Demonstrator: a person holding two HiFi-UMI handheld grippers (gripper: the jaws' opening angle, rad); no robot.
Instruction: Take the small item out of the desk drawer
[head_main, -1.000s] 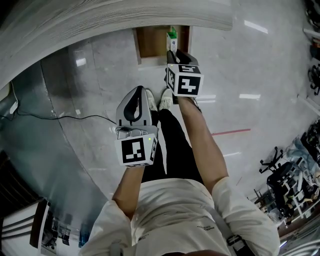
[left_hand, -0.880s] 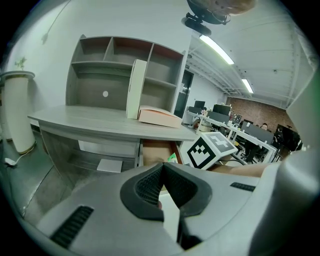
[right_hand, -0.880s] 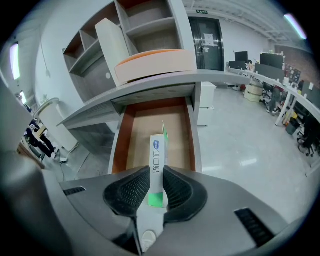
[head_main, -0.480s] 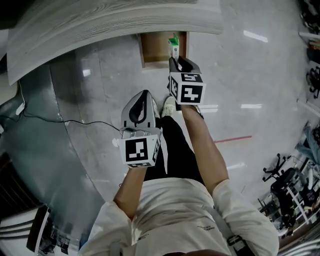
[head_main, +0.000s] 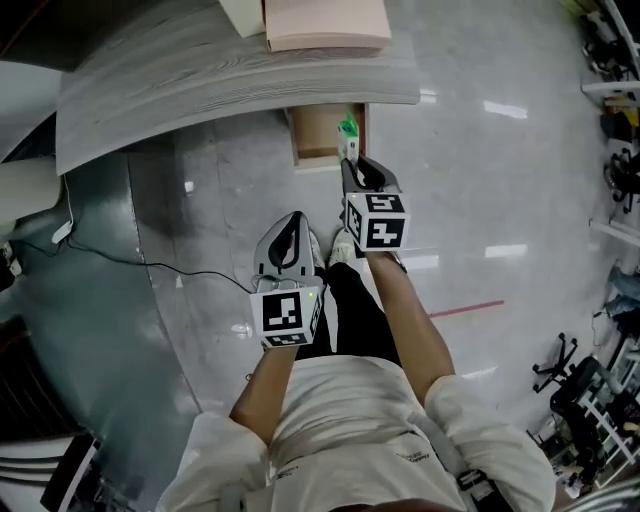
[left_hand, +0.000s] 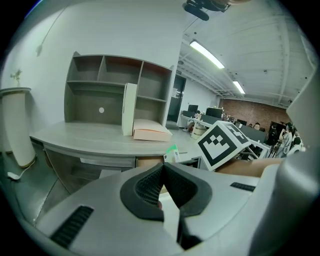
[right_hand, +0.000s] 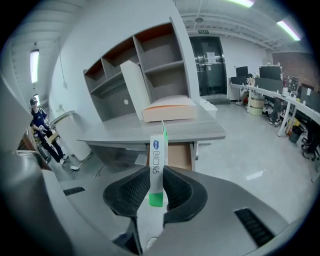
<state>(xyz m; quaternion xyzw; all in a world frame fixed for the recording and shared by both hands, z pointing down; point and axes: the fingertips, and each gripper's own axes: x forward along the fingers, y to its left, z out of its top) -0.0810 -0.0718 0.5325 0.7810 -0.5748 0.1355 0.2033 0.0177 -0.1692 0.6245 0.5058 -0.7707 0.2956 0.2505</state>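
A small white and green box (right_hand: 157, 160) stands upright between the pads of my right gripper (right_hand: 156, 175), which is shut on it. In the head view the box (head_main: 347, 133) is held in front of the open wooden drawer (head_main: 320, 135), under the grey desk (head_main: 200, 70), with my right gripper (head_main: 352, 160) just below it. My left gripper (head_main: 291, 220) hangs lower and to the left over the floor, its jaws together with nothing between them. From the left gripper view its tips (left_hand: 162, 167) meet, and the box (left_hand: 172, 152) shows beyond them.
A pink-edged stack of books (head_main: 325, 22) and a white upright folder (right_hand: 134, 87) lie on the desk, with a shelf unit (right_hand: 145, 60) behind. A black cable (head_main: 150, 265) runs across the shiny floor. The person's legs and shoes (head_main: 340, 250) are below the grippers. Chairs (head_main: 570, 380) stand at right.
The head view has shifted so more of the desk top and the books show. Both grippers sit lower in the frame, and the right one still holds the box by the drawer.
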